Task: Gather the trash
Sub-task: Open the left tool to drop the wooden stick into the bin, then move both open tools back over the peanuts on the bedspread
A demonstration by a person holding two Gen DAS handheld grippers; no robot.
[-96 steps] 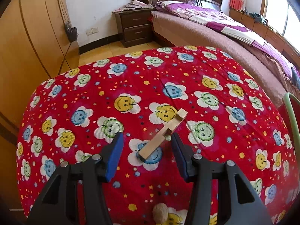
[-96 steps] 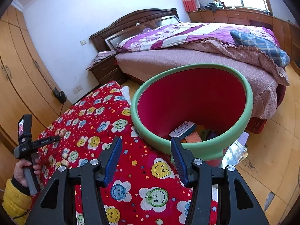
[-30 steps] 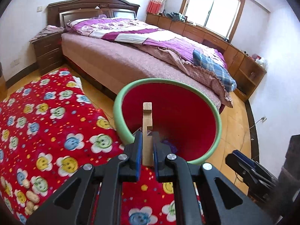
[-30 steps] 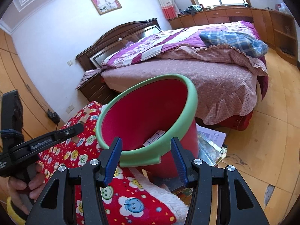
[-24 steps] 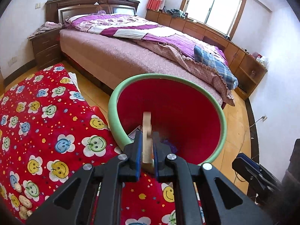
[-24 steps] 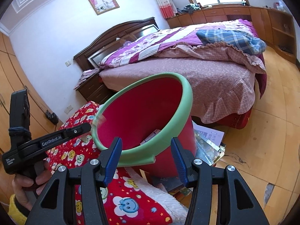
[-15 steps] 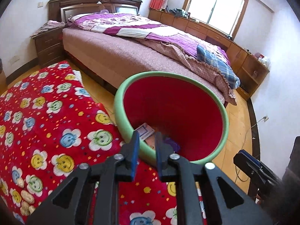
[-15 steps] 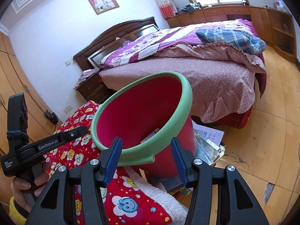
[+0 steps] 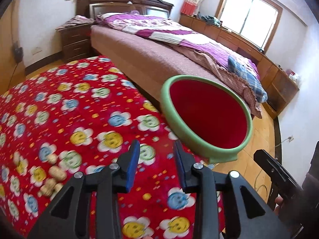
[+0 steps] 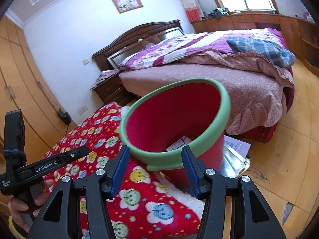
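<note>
A red bin with a green rim (image 9: 201,141) stands past the right edge of the red smiley-flower cloth (image 9: 75,107). My left gripper (image 9: 156,159) is open and empty above the cloth, left of the bin. Several peanuts (image 9: 52,176) lie on the cloth at lower left. My right gripper (image 10: 155,165) is open and empty, in front of the bin's near rim (image 10: 165,160). A small white box (image 10: 178,142) shows inside the bin. The left gripper's handle (image 10: 39,166) shows at the left of the right wrist view.
A large bed with purple bedding (image 9: 169,45) runs behind the bin. A dark nightstand (image 9: 74,39) stands at its head. Wooden wardrobes (image 10: 22,91) line the left wall. Papers (image 10: 235,147) lie on the wood floor beside the bin.
My left gripper held a wooden piece over the bin, opened and let it go, then swung back left over the cloth. My right gripper stayed open near the rim.
</note>
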